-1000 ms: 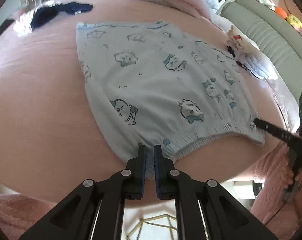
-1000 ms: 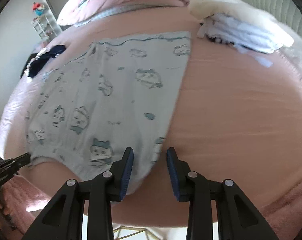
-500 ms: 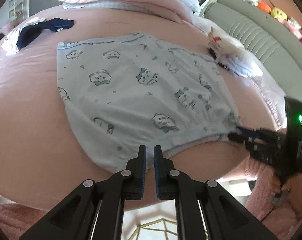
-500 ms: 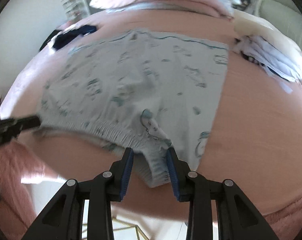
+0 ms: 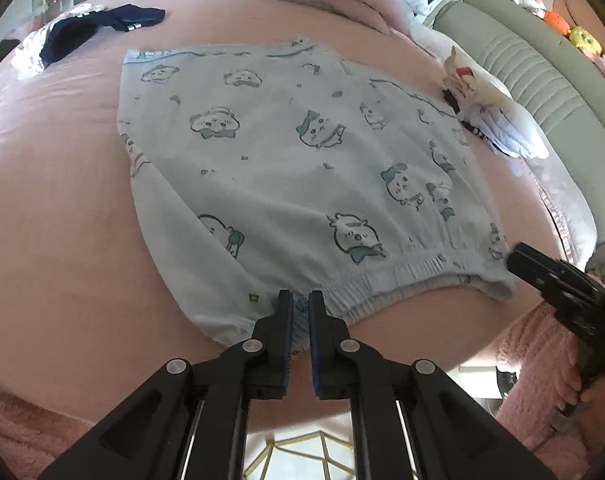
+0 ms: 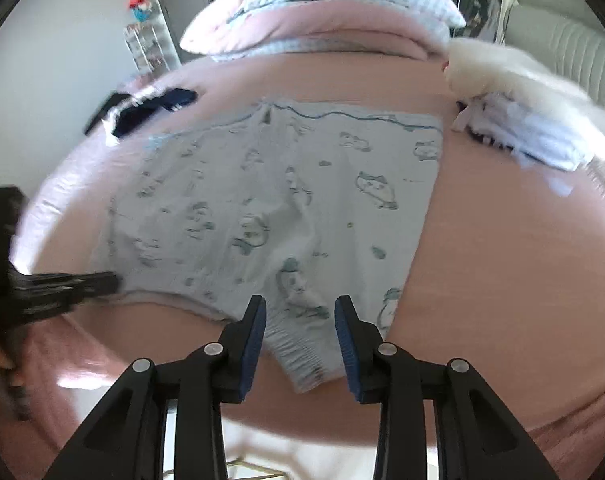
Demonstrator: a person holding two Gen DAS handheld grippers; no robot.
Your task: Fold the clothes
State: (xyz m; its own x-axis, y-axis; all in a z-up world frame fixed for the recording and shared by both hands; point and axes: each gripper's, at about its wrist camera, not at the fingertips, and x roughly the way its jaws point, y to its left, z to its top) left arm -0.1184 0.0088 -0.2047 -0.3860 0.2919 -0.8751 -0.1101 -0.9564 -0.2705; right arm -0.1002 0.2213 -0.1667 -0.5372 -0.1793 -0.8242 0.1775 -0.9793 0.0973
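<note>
Pale blue shorts (image 5: 282, 168) printed with cartoon animals lie flat on the pink bedsheet (image 5: 50, 200), elastic waistband toward me. My left gripper (image 5: 300, 304) is shut on the waistband near its left end. It shows as a dark blurred tip (image 6: 114, 280) at the left of the right wrist view. My right gripper (image 6: 300, 320) sits at the other waistband corner of the shorts (image 6: 286, 200). Its jaws are opening: the gathered corner lies between the pads with a gap on each side. The left wrist view shows its tip (image 5: 514, 258) at the right.
A dark navy garment (image 5: 94, 28) lies at the far left of the bed. A pile of white and blue clothes (image 5: 498, 128) sits at the right, next to a grey padded headboard (image 5: 542, 80). Pillows (image 6: 322, 8) lie at the far end. The bed's near edge runs under both grippers.
The right gripper rolled and shifted along the waistband to its corner, and its jaws have widened off the fabric. The left gripper stayed shut on the waistband.
</note>
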